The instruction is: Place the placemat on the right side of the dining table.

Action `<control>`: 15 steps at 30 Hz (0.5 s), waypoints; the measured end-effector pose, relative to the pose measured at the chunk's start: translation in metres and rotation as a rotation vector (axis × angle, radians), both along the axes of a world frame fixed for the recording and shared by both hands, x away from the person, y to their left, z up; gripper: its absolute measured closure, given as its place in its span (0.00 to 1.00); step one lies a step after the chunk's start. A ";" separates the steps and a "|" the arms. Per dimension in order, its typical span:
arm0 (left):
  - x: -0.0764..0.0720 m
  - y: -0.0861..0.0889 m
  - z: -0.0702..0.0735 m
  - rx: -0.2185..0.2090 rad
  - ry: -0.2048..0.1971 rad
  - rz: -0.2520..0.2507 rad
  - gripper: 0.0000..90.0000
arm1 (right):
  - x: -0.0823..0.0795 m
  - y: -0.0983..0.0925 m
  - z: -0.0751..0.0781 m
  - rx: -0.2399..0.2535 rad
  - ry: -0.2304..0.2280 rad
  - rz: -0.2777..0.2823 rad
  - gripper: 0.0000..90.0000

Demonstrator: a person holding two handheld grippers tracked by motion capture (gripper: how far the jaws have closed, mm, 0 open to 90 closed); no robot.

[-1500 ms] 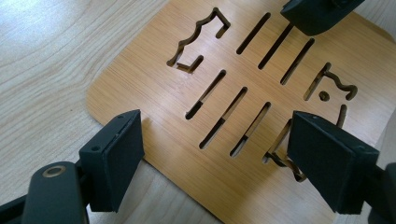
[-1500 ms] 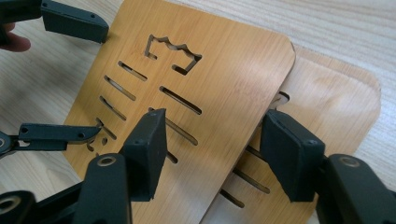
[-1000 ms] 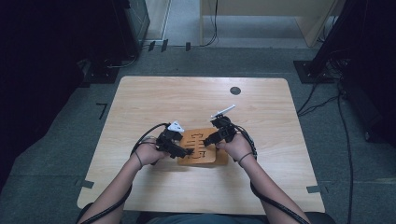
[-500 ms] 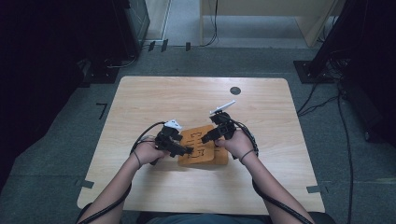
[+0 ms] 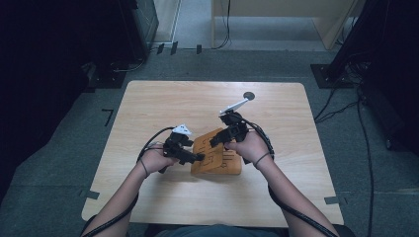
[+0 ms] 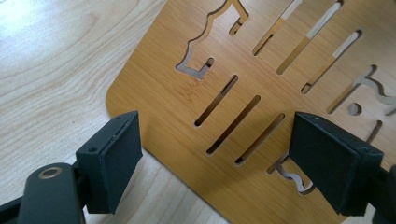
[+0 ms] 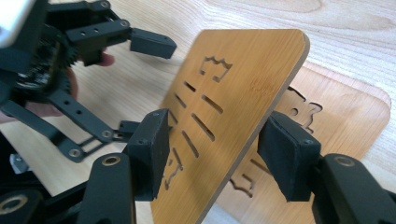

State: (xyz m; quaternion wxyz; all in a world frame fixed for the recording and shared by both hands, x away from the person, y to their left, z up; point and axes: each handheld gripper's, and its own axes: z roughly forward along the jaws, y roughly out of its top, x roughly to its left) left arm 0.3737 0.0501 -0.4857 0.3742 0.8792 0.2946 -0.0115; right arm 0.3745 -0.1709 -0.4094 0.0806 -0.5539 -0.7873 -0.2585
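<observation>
the top bamboo board [image 7: 233, 116] had been tilted up off the lower board [image 7: 345, 116] by the right fingers [image 7: 210, 154] gripping it at 3 o'clock; the left fingers [image 6: 224, 163] were held open around the lower board's edge.

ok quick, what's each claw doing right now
Left claw: open, straddling a corner of the flat slotted board, not gripping it.
Right claw: closed on the tilted slotted board, lifted off the other.
</observation>
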 end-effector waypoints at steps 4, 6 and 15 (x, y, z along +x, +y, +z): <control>-0.001 -0.001 0.003 -0.012 -0.002 -0.005 0.18 | 0.000 0.004 0.012 -0.009 0.008 0.004 0.50; -0.001 -0.002 0.003 -0.021 0.000 -0.005 0.18 | 0.000 0.007 0.017 -0.021 -0.004 0.021 0.51; -0.003 -0.006 0.004 -0.018 -0.004 -0.018 0.18 | 0.001 0.022 0.028 -0.093 0.006 0.029 0.51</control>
